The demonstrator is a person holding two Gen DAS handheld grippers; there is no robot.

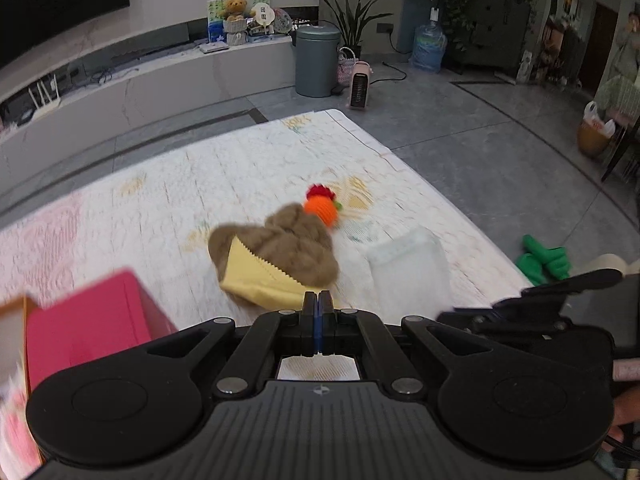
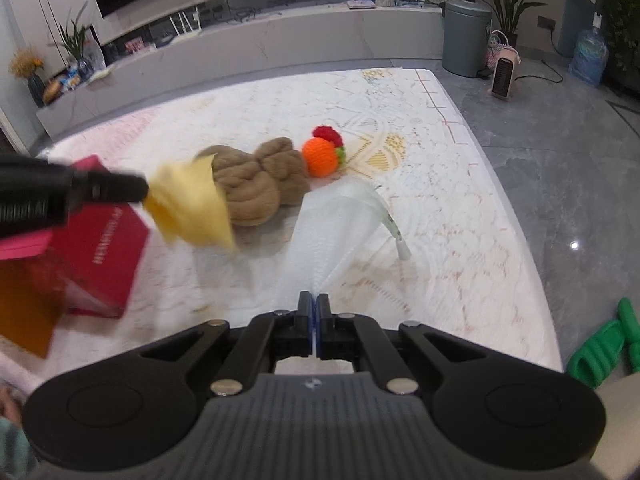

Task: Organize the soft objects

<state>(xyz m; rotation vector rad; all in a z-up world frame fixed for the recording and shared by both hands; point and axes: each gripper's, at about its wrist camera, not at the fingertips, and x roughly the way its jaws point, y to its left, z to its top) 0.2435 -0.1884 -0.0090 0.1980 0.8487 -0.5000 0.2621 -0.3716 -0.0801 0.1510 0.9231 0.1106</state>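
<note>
The left gripper is pinched tight on a corner of the yellow cloth. From the right wrist camera you can see the yellow cloth lifted up and hanging from the black tip of that gripper, at about 9 o'clock in the view. The cloth looks blurry.

The right gripper is pinched tight on the white cloth. The white cloth is pulled up into a tent shape, with its far end on the tabletop. From the left wrist camera the white cloth shows at about 3 o'clock from the brown scarf.

The brown scarf is rolled in a soft lump in the middle of the tabletop. The yellow cloth is right in front of it and covers a bit of it. At the scarf's far end, at about 1 o'clock, sits an orange knitted ball with a red top. The ball touches the scarf.

A pink box stands open on the tabletop at about 8 o'clock, just under the left gripper. It has an orange flap.

The tabletop has a pale, patterned cover. On the floor at about 4 o'clock lies a green toy.
</note>
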